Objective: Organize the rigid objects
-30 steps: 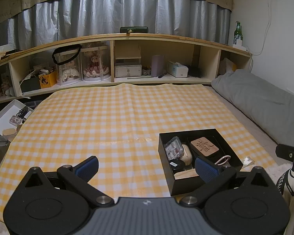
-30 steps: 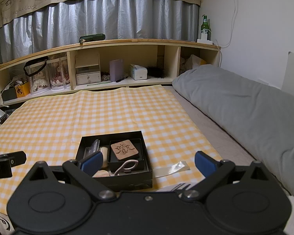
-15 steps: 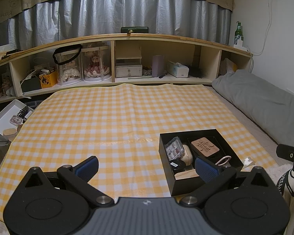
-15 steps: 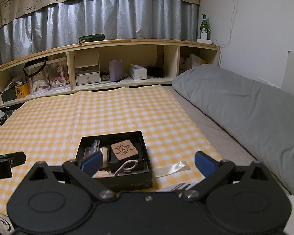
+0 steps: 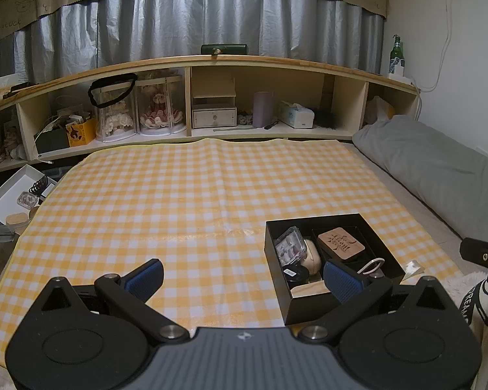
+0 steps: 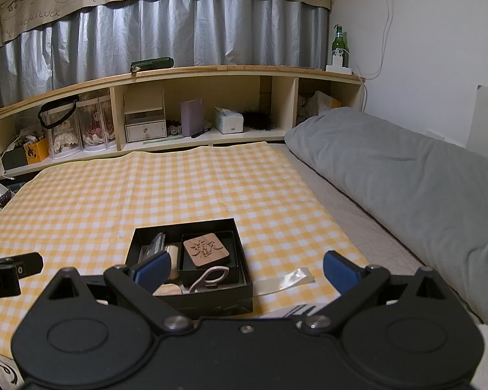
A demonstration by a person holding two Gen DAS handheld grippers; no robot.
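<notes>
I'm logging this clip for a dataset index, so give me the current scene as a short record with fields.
surface: yellow checked cloth
container: black box, open, on the cloth
in box: wooden coaster in a smaller black tray; clear plastic case; white loop
beside box: clear plastic strip on the cloth
left gripper: open, holding nothing
right gripper: open, holding nothing
background: wooden shelf, grey pillow
</notes>
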